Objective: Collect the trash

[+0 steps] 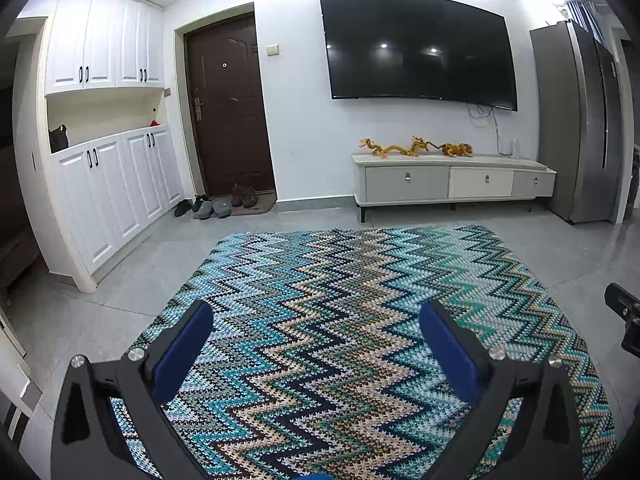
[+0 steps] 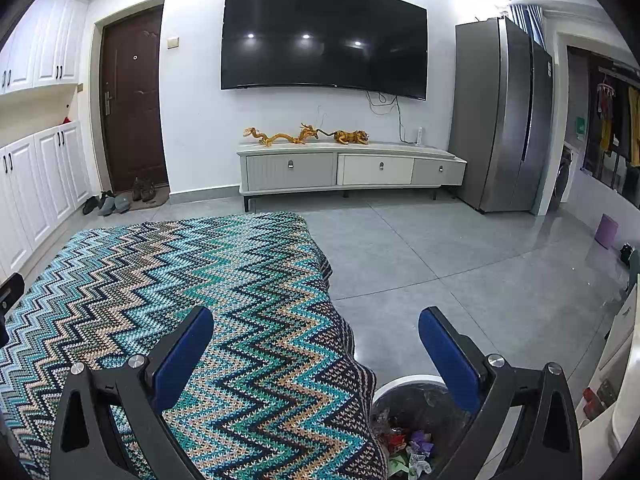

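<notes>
both tongs gape wide and hold nothing. the left tongs (image 1: 316, 316) hover over the zigzag blanket (image 1: 340, 320) covering the bench. the right tongs (image 2: 316, 322) hang at its edge above the trash bin (image 2: 416, 412), with wrappers (image 2: 412, 448) lying inside.

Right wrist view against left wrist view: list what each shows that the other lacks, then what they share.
Only the right wrist view shows the trash bin with wrappers inside, beside the cloth's edge, plus a purple bucket and hanging clothes. Only the left wrist view shows the black bag in the cabinet niche. Both show the zigzag cloth, TV, TV stand, door, fridge, and open, empty tongs: left tongs, right tongs.
</notes>
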The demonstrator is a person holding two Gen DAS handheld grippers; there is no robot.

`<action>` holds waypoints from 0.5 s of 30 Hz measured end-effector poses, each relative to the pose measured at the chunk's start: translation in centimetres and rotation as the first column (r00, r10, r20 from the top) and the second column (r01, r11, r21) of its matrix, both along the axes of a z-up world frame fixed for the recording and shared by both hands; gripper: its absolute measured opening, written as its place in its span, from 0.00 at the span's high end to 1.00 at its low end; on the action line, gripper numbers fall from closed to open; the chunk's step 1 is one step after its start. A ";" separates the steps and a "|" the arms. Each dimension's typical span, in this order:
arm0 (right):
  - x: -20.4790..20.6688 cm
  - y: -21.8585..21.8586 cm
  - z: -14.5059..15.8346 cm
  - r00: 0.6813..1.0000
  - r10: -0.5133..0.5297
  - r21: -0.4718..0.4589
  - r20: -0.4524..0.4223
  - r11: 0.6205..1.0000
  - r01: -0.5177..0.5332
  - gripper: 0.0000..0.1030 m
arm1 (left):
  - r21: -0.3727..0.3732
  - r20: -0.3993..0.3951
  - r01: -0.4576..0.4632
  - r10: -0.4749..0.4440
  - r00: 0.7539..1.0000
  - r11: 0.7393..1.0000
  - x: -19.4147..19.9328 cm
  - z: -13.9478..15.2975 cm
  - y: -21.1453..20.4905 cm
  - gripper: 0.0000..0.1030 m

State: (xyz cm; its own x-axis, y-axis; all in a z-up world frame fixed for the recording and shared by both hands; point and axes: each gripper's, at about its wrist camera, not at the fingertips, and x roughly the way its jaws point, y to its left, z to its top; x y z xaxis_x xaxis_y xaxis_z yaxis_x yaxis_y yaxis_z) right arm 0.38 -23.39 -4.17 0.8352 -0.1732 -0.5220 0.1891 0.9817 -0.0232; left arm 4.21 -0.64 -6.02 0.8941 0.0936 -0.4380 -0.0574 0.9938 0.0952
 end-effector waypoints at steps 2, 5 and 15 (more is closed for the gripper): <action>0.0 0.0 0.0 1.000 0.000 -0.001 0.000 1.000 0.000 0.00 | -0.001 -0.001 0.002 -0.002 1.000 1.000 0.0 0.0 0.0 0.00; 0.0 0.0 0.0 1.000 0.000 0.000 0.000 1.000 0.000 0.00 | -0.001 -0.001 0.004 -0.004 1.000 1.000 0.1 -0.1 0.0 0.00; 0.0 0.1 -0.1 1.000 0.000 -0.002 -0.001 1.000 0.000 0.00 | 0.000 -0.005 0.007 -0.007 1.000 1.000 0.2 -0.1 -0.1 0.00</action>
State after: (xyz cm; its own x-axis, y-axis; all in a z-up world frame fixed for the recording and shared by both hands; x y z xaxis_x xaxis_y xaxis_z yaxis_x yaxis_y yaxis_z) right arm 0.39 -23.31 -4.24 0.8348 -0.1743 -0.5223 0.1894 0.9816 -0.0248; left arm 4.39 -0.77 -6.11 0.8924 0.0878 -0.4425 -0.0503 0.9941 0.0957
